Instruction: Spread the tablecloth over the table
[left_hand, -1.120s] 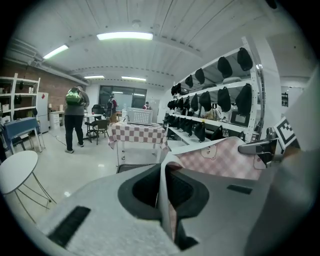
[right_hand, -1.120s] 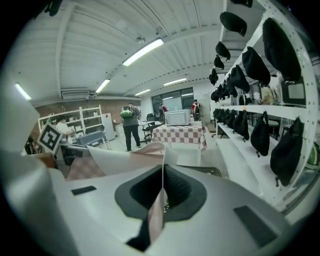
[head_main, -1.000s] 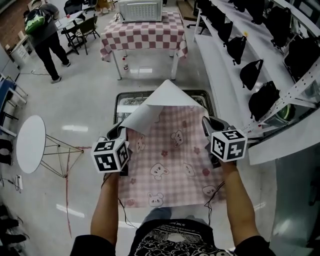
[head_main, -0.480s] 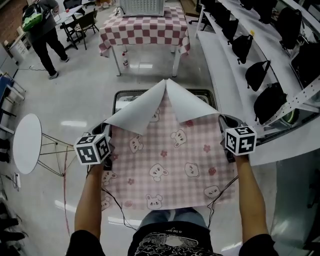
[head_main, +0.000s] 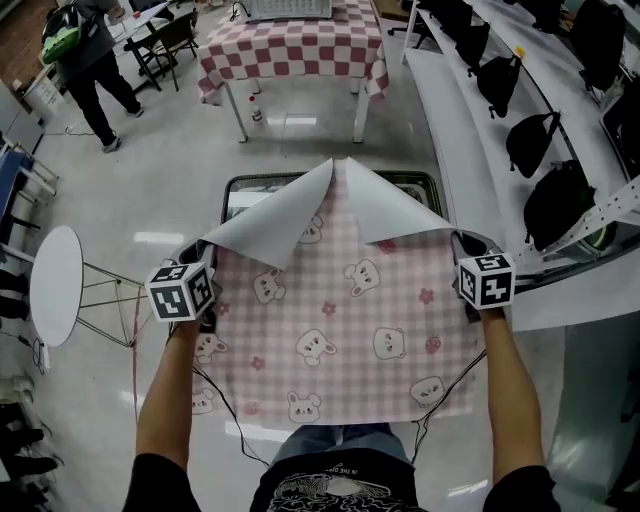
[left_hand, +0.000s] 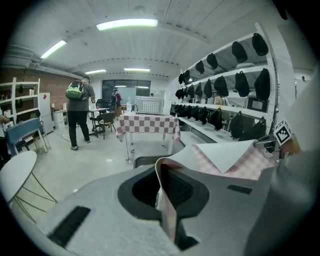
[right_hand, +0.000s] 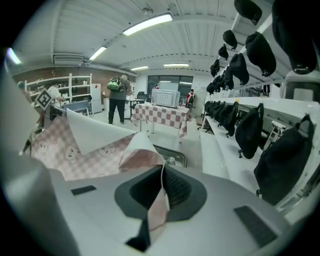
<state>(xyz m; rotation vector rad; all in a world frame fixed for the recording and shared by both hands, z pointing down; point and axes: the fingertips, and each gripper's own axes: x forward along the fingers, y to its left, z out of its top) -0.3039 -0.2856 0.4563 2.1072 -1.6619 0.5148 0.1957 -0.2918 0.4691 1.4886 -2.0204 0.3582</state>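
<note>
A pink checked tablecloth (head_main: 340, 320) with bunny prints hangs stretched between my two grippers above a dark-framed table (head_main: 236, 186). Its two far corners are folded back and show the white underside (head_main: 280, 220). My left gripper (head_main: 205, 262) is shut on the cloth's left edge, and my right gripper (head_main: 462, 248) is shut on its right edge. In the left gripper view the cloth's edge (left_hand: 167, 210) is pinched between the jaws of the left gripper (left_hand: 165, 200). The right gripper view shows the same with a fold of cloth (right_hand: 159, 210) in the right gripper (right_hand: 160, 200). The cloth hides most of the table.
A table with a red checked cloth (head_main: 290, 45) stands further ahead. A round white table (head_main: 55, 285) on wire legs is at the left. White shelves with black bags (head_main: 560, 200) run along the right. A person (head_main: 85, 60) stands at the far left.
Both grippers have moved apart and lower. The cloth is spread wider and flatter, and its second far corner now shows as a separate white flap.
</note>
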